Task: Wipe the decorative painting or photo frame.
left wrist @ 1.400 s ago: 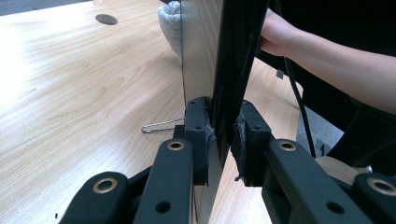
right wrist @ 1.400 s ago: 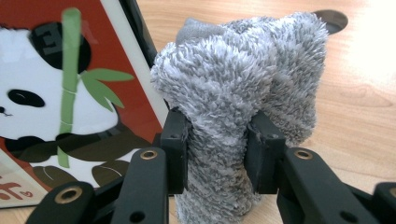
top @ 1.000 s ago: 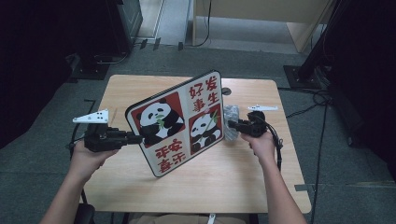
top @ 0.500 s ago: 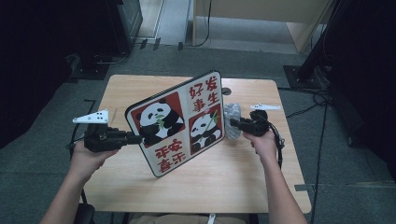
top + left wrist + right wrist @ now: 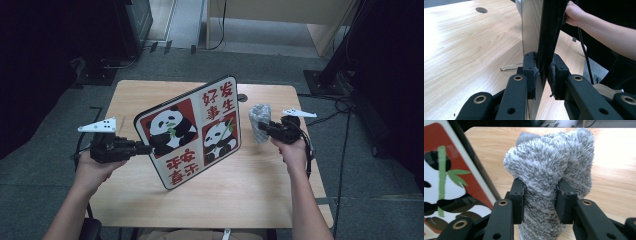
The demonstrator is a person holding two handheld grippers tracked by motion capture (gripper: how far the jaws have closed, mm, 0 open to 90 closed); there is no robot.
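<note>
A square panda picture board (image 5: 192, 131) with red panels and red Chinese characters stands tilted above the wooden table (image 5: 150, 95). My left gripper (image 5: 146, 148) is shut on its left edge; in the left gripper view the pads (image 5: 531, 72) clamp the thin board (image 5: 549, 35) edge-on. My right gripper (image 5: 261, 126) is shut on a fluffy grey cloth (image 5: 259, 121), held just right of the board and apart from it. In the right gripper view the cloth (image 5: 551, 170) bulges between the pads (image 5: 517, 200), with the board's face (image 5: 449, 182) at the left.
A small wire clip (image 5: 510, 67) lies on the table beside the board. A round cable hole (image 5: 242, 98) sits near the table's far edge. Dark stands and cables surround the table on the grey floor (image 5: 380, 190).
My right hand with the grey cloth has drawn away from the board's right edge, to the right and a little upward. The board and my left hand have kept still.
</note>
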